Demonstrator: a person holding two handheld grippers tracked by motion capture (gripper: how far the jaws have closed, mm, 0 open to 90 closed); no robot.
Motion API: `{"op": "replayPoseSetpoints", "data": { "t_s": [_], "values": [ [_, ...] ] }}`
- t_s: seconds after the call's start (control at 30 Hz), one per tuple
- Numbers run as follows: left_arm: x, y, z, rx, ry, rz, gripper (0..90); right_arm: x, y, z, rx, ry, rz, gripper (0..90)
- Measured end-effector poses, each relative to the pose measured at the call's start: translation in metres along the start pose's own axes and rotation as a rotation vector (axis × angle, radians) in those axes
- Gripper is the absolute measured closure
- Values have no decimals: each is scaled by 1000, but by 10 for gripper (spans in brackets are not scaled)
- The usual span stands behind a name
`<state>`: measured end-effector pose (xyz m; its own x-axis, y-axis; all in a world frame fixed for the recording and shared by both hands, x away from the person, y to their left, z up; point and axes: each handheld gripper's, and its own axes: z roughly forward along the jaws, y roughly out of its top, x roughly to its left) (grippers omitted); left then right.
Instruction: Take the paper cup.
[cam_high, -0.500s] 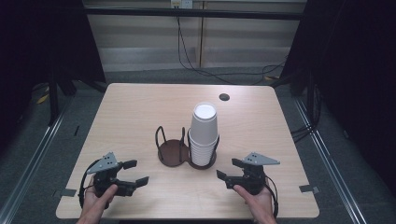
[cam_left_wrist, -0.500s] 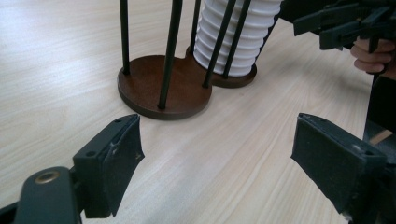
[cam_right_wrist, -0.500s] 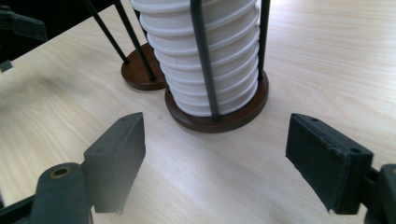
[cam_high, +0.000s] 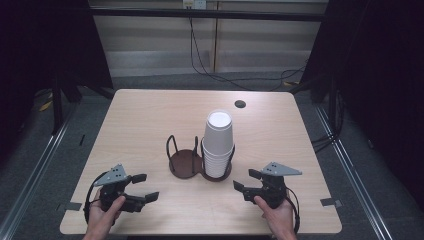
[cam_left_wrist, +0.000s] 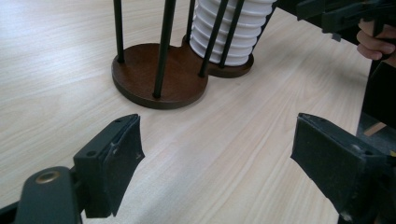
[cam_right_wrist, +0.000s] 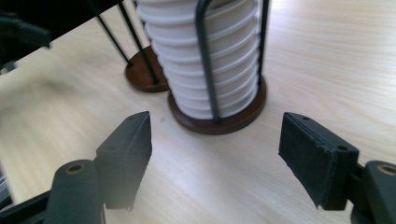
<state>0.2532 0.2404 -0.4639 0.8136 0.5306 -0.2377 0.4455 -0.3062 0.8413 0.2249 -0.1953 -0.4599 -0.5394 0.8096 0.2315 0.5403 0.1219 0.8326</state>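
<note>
Centrally on the pale wooden table (cam_high: 150, 115), a stack of white paper cups (cam_high: 218, 142) fills the right ring of a brown two-ring wire holder (cam_high: 182, 164). The left gripper (cam_high: 142, 187) and right gripper (cam_high: 245, 181) sit near the front edge, jaws spread wide, holding nothing.

Black hand-held gripper (cam_high: 146, 187), grey triangular plate

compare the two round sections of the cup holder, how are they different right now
The left section is empty, its dark wooden base bare, while the right section holds a tall stack of white cups. The stack rises well above the right section's black wire posts; nothing stands between the left section's posts. The right section sits nearer the right gripper, the left nearer the left gripper. Both share joined round brown bases and upright wire loops.
</note>
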Motion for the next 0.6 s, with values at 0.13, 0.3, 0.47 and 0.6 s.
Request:
{"op": "replayPoseSetpoints", "data": {
  "t_s": [0.13,0.3,0.47,0.6],
  "values": [
    [-1,0,-1,-11,-8,0,160,1,5,-6,-16,21,6,259],
    [1,1,-2,-19,-21,-18,158,0,8,-11,-11,35,-8,266],
    [-1,1,-3,-24,-25,-9,159,4,9,-11,3,48,-32,270],
    [-2,1,-2,-19,-29,-13,159,9,17,-14,27,45,-39,285]
  ]
}}
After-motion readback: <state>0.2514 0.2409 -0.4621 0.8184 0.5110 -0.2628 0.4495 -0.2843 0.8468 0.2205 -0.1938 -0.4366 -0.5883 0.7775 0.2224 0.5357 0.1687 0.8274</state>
